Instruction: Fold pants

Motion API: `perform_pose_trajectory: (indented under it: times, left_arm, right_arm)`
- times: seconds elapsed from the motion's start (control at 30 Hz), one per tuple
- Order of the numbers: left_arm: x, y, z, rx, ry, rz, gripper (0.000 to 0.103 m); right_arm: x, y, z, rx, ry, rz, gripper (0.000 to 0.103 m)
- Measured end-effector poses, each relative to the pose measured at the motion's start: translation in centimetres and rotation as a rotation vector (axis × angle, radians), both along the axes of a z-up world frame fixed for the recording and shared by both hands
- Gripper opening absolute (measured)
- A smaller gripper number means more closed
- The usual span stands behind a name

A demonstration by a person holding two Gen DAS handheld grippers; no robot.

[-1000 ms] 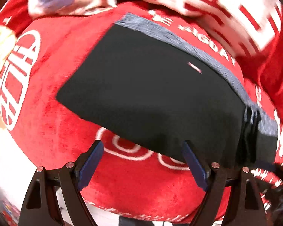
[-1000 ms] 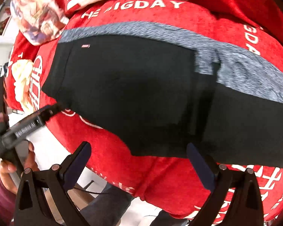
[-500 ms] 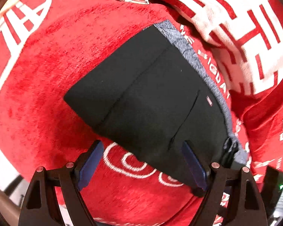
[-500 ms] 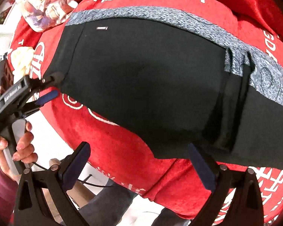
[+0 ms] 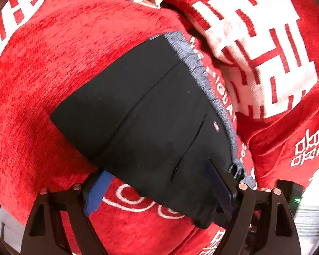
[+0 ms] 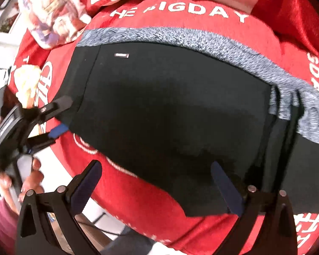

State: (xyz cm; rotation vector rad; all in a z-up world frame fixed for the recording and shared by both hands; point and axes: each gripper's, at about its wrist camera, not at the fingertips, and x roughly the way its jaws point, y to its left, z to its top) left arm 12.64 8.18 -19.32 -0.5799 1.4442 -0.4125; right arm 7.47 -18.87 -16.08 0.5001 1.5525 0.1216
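Observation:
Black pants (image 5: 151,116) with a grey speckled waistband (image 5: 204,80) lie folded flat on a red cloth-covered surface; they also show in the right wrist view (image 6: 170,110). My left gripper (image 5: 159,189) is open, its fingers straddling the near edge of the pants, one fingertip (image 5: 97,189) under the cloth edge. It shows in the right wrist view (image 6: 59,116) at the left corner of the pants. My right gripper (image 6: 157,187) is open over the near edge of the pants, close to a fold line at the right.
The red cover (image 6: 176,10) bears white lettering. A red-and-white patterned pillow (image 5: 259,48) lies behind the pants. A floral cushion (image 6: 51,19) sits at the far left corner. The surface's near edge (image 6: 108,212) drops off just below my right gripper.
My left gripper has moved in to the left corner of the pants and now straddles its edge. My right gripper has come closer to the near edge of the pants.

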Motion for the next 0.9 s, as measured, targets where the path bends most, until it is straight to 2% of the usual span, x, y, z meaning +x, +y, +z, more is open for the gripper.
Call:
perform_pose_trajectory:
  times: [0.13, 0.33, 0.4, 0.43, 0.47, 0.5, 0.53, 0.6, 0.67, 0.73, 0.77, 0.9]
  left_arm:
    - [0.1, -0.1, 1.0, -0.046, -0.061, -0.009, 0.086]
    - [0.6, -0.4, -1.0, -0.027, -0.06, 0.0, 0.086]
    - [0.7, -1.0, -0.7, 0.019, -0.07, -0.003, 0.086]
    - [0.6, -1.6, -0.3, 0.075, -0.09, -0.012, 0.085]
    - [0.4, -2.3, 0.1, 0.13, -0.112, -0.027, 0.077]
    - [0.3, -3.1, 0.5, 0.211, -0.144, -0.057, 0.062]
    - [0.1, -3.9, 0.9, 0.285, -0.179, -0.092, 0.056]
    - [-0.2, -4.7, 1.6, 0.36, -0.228, -0.134, 0.043]
    - [-0.7, -5.6, 2.3, 0.423, -0.284, -0.185, 0.04]
    - [-1.8, -7.6, 3.3, 0.548, -0.395, -0.287, 0.038]
    - [-2.8, -9.1, 3.7, 0.634, -0.48, -0.36, 0.037]
    - [-5.1, -11.3, 3.6, 0.811, -0.647, -0.519, 0.037]
  right_arm:
    - [-0.6, 0.0, -1.7, 0.058, 0.037, -0.034, 0.103]
    - [-1.1, 0.5, -2.3, 0.054, 0.027, -0.014, 0.103]
    - [-0.9, 0.9, -2.4, 0.046, 0.034, 0.005, 0.103]
    - [-0.8, 1.0, -2.4, 0.044, 0.04, 0.016, 0.103]
    - [-0.5, 1.1, -2.4, 0.045, 0.044, 0.019, 0.103]
    - [-0.4, 0.9, -2.1, 0.054, 0.045, 0.012, 0.103]
    - [-0.3, 0.5, -1.6, 0.062, 0.037, 0.001, 0.103]
    - [0.2, -0.3, -0.4, 0.054, 0.011, -0.012, 0.103]
    - [1.1, -1.5, 1.1, 0.037, -0.02, -0.026, 0.103]
    - [2.5, -2.7, 2.4, 0.022, -0.04, -0.038, 0.103]
    - [3.4, -3.1, 3.0, 0.018, -0.04, -0.038, 0.103]
    - [8.3, -2.8, 5.4, 0.056, -0.054, 0.023, 0.103]
